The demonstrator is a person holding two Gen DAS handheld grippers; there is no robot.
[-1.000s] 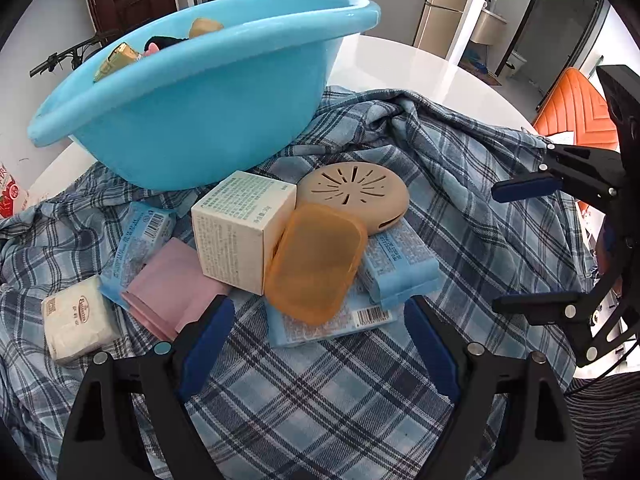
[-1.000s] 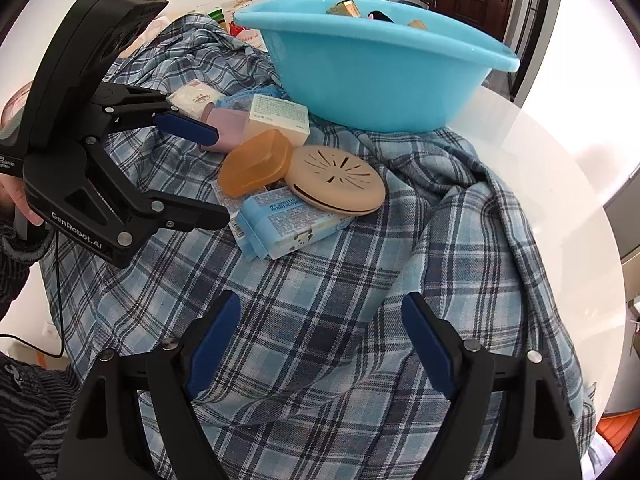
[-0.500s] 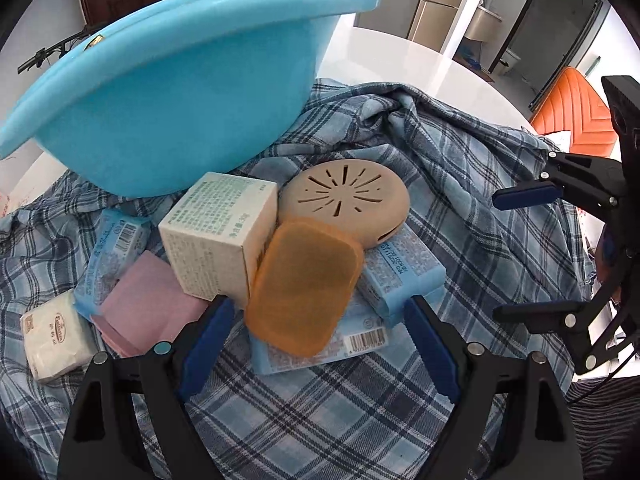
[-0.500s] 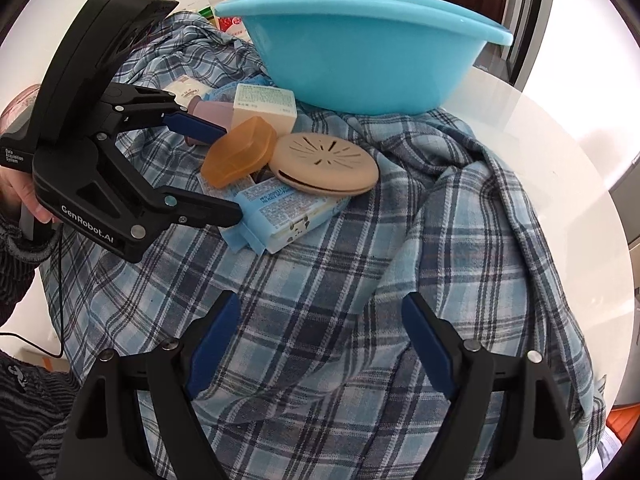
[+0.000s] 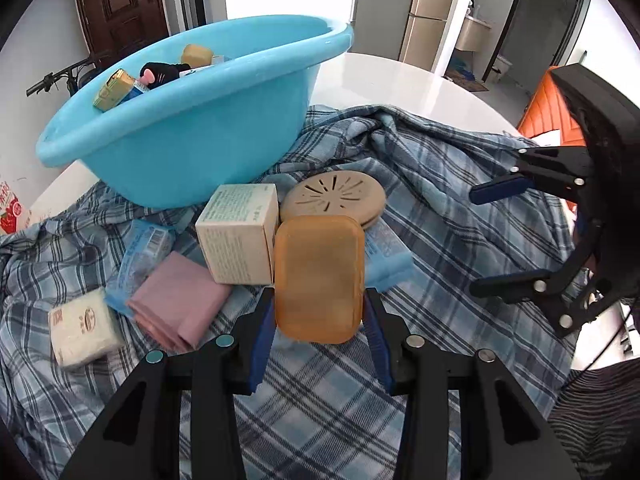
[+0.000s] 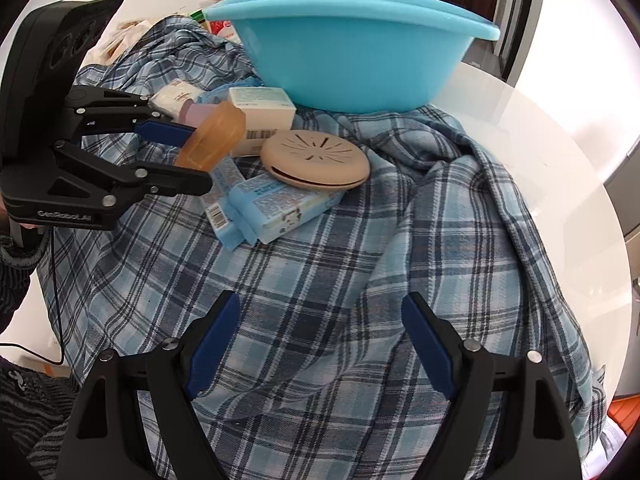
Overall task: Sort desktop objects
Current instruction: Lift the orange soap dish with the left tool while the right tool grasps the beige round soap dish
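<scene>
An orange translucent soap case (image 5: 318, 276) stands between the blue pads of my left gripper (image 5: 318, 312), raised off the pile on the plaid cloth (image 5: 420, 240). The jaws are closing and the pads press on both sides of the case. The right wrist view shows the same grip, the left gripper (image 6: 200, 160) holding the case (image 6: 214, 140) tilted. A blue basin (image 5: 192, 152) with several items inside sits behind. My right gripper (image 6: 320, 312) hangs open over bare cloth, nothing between its fingers.
On the cloth lie a cream box (image 5: 240, 240), a tan round vented disc (image 5: 334, 196), blue tissue packs (image 6: 276, 208), a pink pack (image 5: 176, 304) and a white pack (image 5: 80, 328). The white round table (image 6: 540, 184) shows at the right.
My left gripper's jaws have come in from wide apart onto the orange case, and the case has come up off the blue packs. The right gripper has stayed put.
</scene>
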